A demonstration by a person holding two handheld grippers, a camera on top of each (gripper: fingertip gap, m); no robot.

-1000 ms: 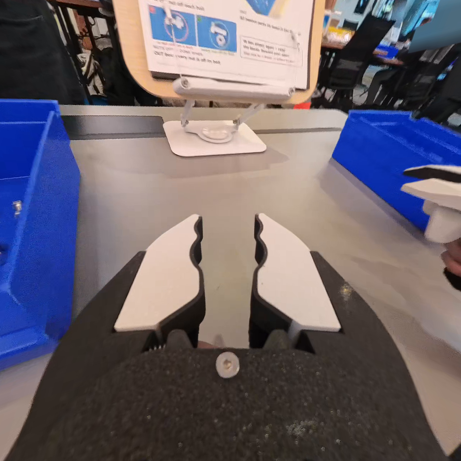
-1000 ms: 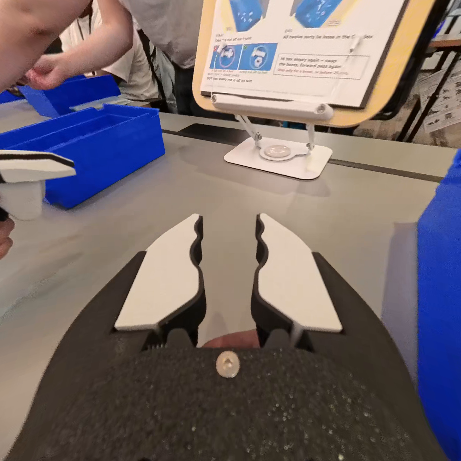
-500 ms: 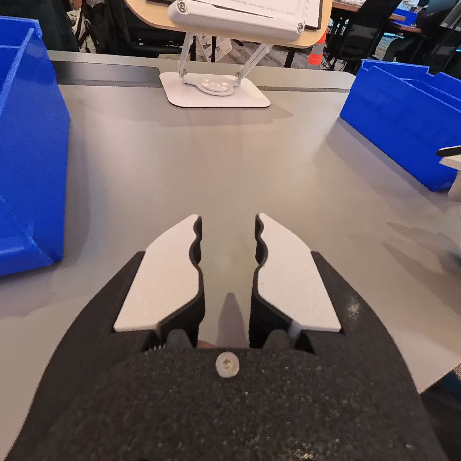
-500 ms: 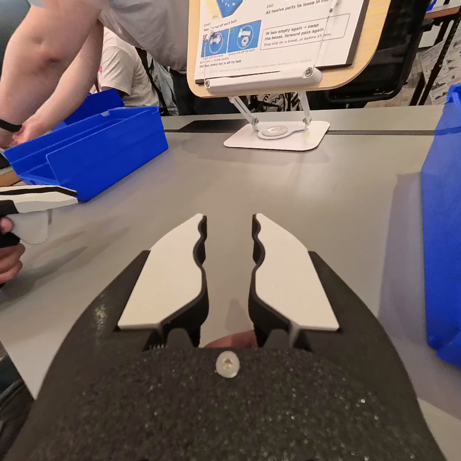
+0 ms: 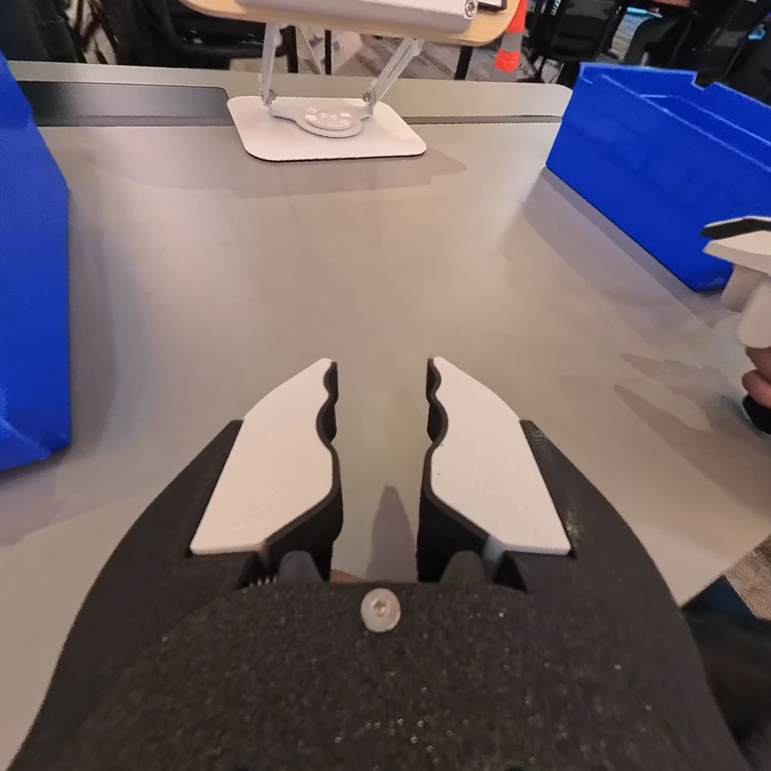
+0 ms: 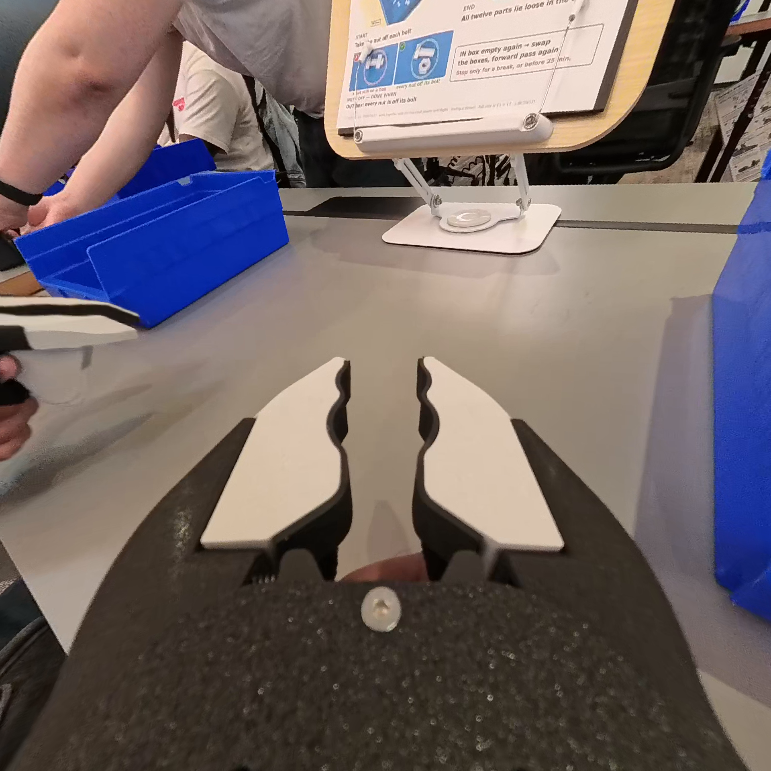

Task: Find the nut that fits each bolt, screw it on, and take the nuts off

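No nut or bolt shows in either view. My left gripper [image 5: 381, 364] is open and empty, low over the grey table [image 5: 333, 258]. My right gripper [image 6: 383, 362] is open and empty, low over the same table [image 6: 459, 317]. A blue bin [image 5: 29, 317] stands close on the left in the left wrist view, its inside hidden. Another blue bin [image 5: 659, 175] stands at the right. The right gripper shows at the right edge of the left wrist view [image 5: 747, 250]. The left gripper shows at the left edge of the right wrist view [image 6: 71, 321].
A white stand [image 5: 329, 125] holding an instruction board [image 6: 471, 71] sits at the table's far middle. In the right wrist view a blue bin [image 6: 167, 242] lies at the left and another [image 6: 747, 396] close on the right. A person's arms [image 6: 75, 104] reach over the left bin.
Both grippers have pulled back and dropped lower over the table, still open. The left bin's inside has gone out of the left view. The person's arms have come closer to the left bin.
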